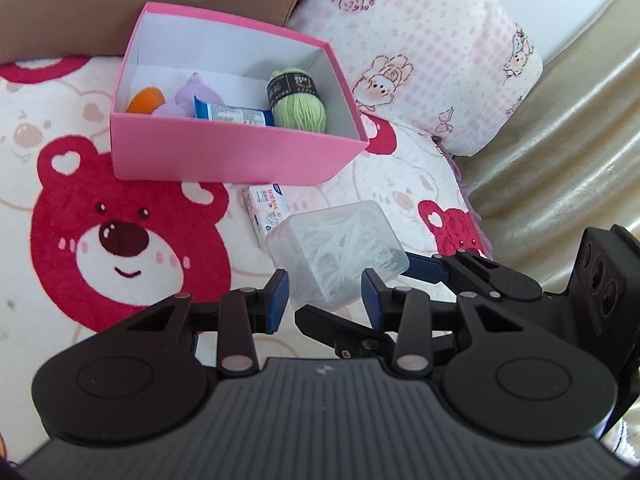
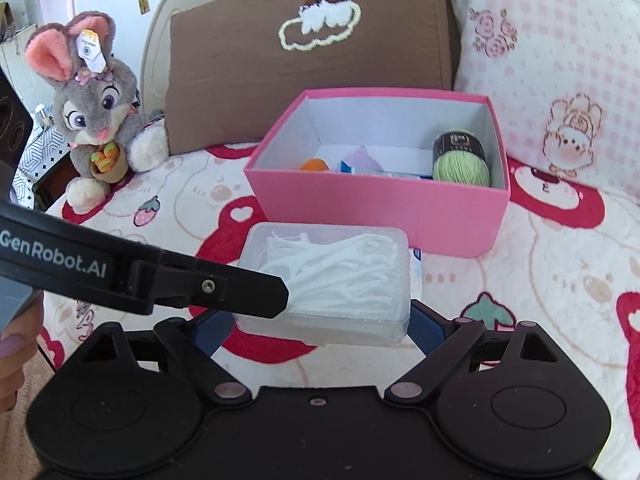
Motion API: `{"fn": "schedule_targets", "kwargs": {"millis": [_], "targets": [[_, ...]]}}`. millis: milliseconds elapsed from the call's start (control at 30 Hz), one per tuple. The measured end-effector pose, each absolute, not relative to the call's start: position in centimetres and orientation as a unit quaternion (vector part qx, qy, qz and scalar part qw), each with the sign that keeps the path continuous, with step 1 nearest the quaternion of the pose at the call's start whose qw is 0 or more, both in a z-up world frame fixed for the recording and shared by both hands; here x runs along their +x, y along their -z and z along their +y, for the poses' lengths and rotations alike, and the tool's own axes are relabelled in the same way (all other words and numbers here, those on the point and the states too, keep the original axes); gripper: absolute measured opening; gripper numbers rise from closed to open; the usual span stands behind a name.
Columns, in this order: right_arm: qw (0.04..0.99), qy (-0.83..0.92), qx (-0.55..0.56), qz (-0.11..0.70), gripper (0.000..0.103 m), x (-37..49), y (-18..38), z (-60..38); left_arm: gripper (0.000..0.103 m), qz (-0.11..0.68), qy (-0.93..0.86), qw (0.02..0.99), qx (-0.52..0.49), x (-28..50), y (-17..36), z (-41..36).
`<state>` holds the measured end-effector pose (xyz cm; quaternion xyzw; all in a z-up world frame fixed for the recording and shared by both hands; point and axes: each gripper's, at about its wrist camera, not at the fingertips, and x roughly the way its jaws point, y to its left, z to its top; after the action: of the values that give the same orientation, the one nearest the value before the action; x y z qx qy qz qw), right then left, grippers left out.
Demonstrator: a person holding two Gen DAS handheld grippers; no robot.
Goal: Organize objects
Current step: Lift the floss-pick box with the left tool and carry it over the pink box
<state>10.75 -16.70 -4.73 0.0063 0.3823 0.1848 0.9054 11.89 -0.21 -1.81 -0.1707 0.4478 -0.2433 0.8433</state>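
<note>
Right gripper is clamped on the clear floss-pick box, one blue pad on each short side, box held level just in front of the pink box. Same floss-pick box from the left wrist view: translucent, packed with white picks, with the right gripper's blue pad pressed against its right side. Left gripper has its jaws apart with nothing between the pads; it sits just below the floss box, not touching it as far as I can tell. Pink box is open-topped, sitting on the bear-print blanket. It holds a green yarn ball with a dark label at the right end, a blue-and-white wrapped snack bar across the middle, a purple plush behind it, and an orange item at the left end; can't tell what that one is. A small tissue pack lies flat on the blanket between the pink box and the held floss box, partly covered by the latter. Behind the pink box: brown cushion with a cloud patch and a pink checked pillow. Grey rabbit plush sits on the blanket well left of the box, beside the cushion.
</note>
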Motion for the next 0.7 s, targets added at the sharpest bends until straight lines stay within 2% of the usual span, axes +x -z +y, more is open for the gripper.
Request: {"fn": "schedule_targets", "kwargs": {"millis": [300,700], "targets": [[0.909,-0.184,-0.004,0.374,0.094,11.0,1.5,-15.8,0.039,0.437,0.24,0.854,-0.149,11.7,-1.8,0.0],[0.931,-0.18,-0.021,0.316,0.094,15.5,-2.9,-14.7,0.039,0.382,0.226,0.885,-0.139,15.6,-6.9,1.0]]}}
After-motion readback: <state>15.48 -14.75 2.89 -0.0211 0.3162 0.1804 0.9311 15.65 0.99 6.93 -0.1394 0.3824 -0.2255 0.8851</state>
